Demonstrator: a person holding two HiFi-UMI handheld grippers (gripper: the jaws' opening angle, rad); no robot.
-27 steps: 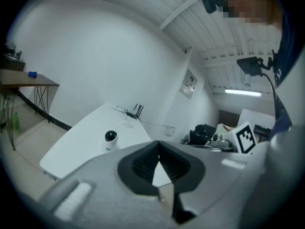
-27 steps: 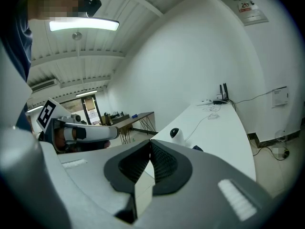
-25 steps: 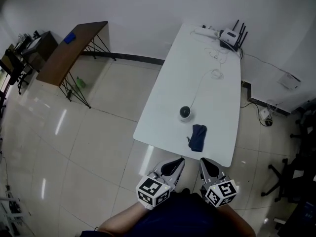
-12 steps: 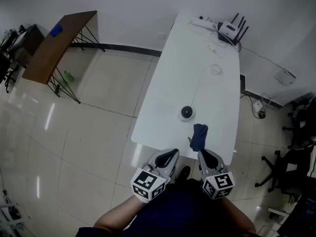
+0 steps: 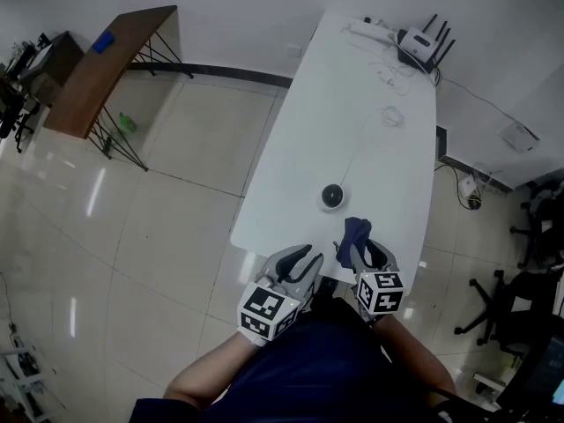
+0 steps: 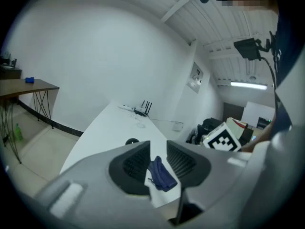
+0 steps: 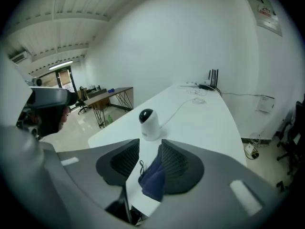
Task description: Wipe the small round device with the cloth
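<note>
Our right tongs (image 7: 150,146), just opened, straddle the cloth (image 5: 356,231) without pinching it. Our left tongs (image 6: 157,149), also just opened, hold nothing. The cloth lies just beside the small round device (image 5: 331,196), on our side of it, on the worktop (image 5: 370,122).

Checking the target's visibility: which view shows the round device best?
Right gripper view: the device stands whole and close. Head view shows the device small, from above; left gripper view, only its dark top.
</note>
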